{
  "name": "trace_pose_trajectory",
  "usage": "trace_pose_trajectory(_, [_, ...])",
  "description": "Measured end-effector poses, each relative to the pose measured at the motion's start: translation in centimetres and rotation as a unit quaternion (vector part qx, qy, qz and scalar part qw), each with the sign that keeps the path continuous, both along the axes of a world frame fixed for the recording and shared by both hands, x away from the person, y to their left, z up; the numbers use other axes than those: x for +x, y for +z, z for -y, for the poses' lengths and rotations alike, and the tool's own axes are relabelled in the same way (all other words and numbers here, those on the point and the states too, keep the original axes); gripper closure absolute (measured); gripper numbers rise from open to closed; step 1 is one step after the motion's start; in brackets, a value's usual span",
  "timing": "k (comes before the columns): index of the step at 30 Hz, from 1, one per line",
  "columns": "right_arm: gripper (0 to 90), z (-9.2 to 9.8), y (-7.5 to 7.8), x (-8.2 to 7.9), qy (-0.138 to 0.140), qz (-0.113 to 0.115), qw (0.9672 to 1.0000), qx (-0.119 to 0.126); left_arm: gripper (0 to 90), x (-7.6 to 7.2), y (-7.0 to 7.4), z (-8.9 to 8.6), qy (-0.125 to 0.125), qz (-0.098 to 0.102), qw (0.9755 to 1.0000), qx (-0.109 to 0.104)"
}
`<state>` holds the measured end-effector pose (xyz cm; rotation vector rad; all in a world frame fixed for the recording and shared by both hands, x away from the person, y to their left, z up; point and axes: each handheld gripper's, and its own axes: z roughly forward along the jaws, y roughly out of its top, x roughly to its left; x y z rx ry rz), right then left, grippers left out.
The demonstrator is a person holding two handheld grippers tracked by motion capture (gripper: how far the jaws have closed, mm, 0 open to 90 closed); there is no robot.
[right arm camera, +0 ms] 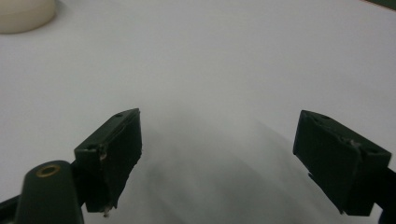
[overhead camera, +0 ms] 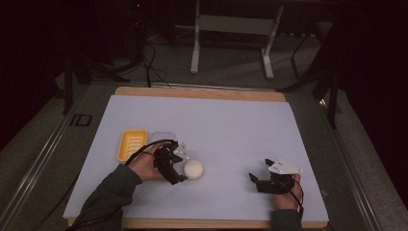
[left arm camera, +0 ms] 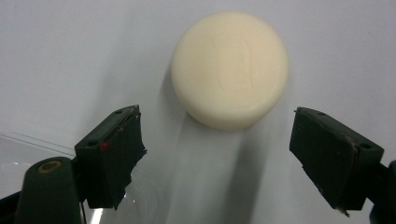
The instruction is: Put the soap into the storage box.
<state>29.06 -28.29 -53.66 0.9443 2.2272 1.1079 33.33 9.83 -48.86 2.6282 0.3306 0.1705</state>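
High view: I've got the left gripper (overhead camera: 179, 169) at roughly 7 o'clock on the white sheet (overhead camera: 231, 125), jaws apart, nothing between them. The round cream soap (overhead camera: 193, 169) lies flat on the sheet just at 3 o'clock of that gripper, very close; from up here I can't tell if a jaw touches it. Yellow tray (overhead camera: 131, 144) sits at 10 o'clock of the left hand (overhead camera: 146, 163), with a clear plastic lid (overhead camera: 162, 137) just at 3 o'clock of the tray. Right gripper (overhead camera: 259, 177) rests at about 5 o'clock on the sheet, well apart from the soap, grey plate on top.

Left gripper view: soap (left arm camera: 229, 69) at 12 o'clock, ahead of the jaws and beyond their tips, not between them. Jaws spread wide, released, pads bare. Soap lies flat, its shadow falling toward the camera. The clear lid's edge (left arm camera: 28, 154) shows at 8 o'clock behind the left-hand jaw.

Right gripper view: jaws spread, gripping nothing, bare white sheet (right arm camera: 224, 70) between and ahead. The soap's edge (right arm camera: 25, 14) shows at 10 o'clock, far off.
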Motion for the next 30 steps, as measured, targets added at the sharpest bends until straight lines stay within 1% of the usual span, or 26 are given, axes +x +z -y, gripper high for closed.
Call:
trace_pose_trajectory(15, [15.3, 0.0, 0.0, 0.0, 0.000, 0.000, 1.0000, -0.001, 17.8, 0.2, -0.2, 0.6, -0.005, -0.003, 0.9999, 0.012])
trace_pose_trajectory(24, [15.2, -0.1, 0.0, 0.0, 0.002, -0.002, 1.0000, -0.003, 17.9, 0.5, -0.5, 1.1, -0.010, -0.008, 0.9997, 0.022])
trace_pose_trajectory(30, [15.3, 0.0, 0.0, 0.0, 0.002, 0.000, 1.0000, -0.003, 17.9, 0.4, -0.8, 1.4, -0.013, -0.011, 0.9996, 0.024])
